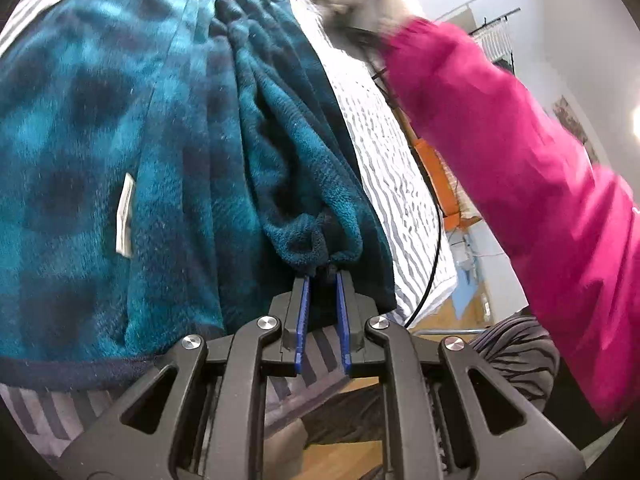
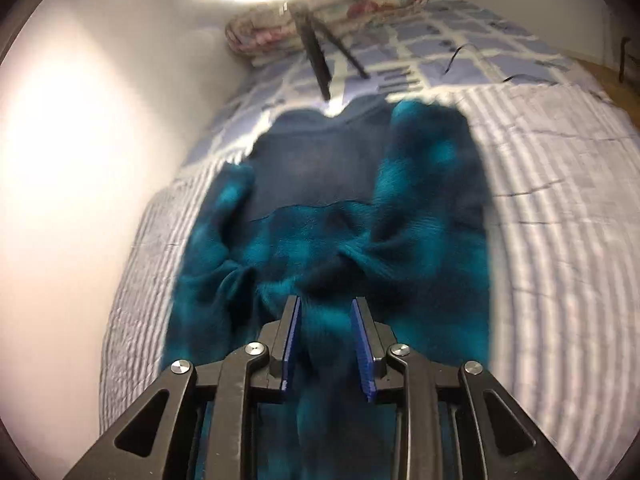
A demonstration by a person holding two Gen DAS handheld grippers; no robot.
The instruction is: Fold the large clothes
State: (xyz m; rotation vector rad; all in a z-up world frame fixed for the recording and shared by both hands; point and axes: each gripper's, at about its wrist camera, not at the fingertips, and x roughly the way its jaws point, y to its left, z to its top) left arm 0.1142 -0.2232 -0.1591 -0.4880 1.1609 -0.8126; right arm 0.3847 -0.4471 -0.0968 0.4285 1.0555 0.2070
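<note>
- Blue pads of the left hand-held gripper point(image 1: 323, 276) are nearly pressed together, pinching a bunched hem of the teal fleece garment point(image 1: 120, 128) right at the fingertips; that fold is gathered tight into the nip.
- Over on the other side, the right hand-held gripper point(image 2: 326, 306) has its jaws part way apart with a thick rope of the same fleece point(image 2: 320, 240) running between the pads; the picture is smeared, so whether the pads truly bite the cloth I cannot tell.
- To do this step well, I'd say: keep both corners level and taut, carry the lifted edge over the body in one even sweep, and lay it so the edges line up before either grip lets go.
- Risk as I read it: the plush is bulky and slippery, so a shallow pinch could shed a layer mid-carry.
- Now the garment itself: teal with dark checks, deep pile, a darker plain panel near the neck, a small white label point(image 1: 125, 216) on the side seam, dark binding along the hem.
- It lies spread on the striped bedspread point(image 2: 560, 200) of the bed, lower end lifted toward the grippers.
- A pink sleeve point(image 1: 520, 160) reaches across at the right of the left wrist view.
</note>
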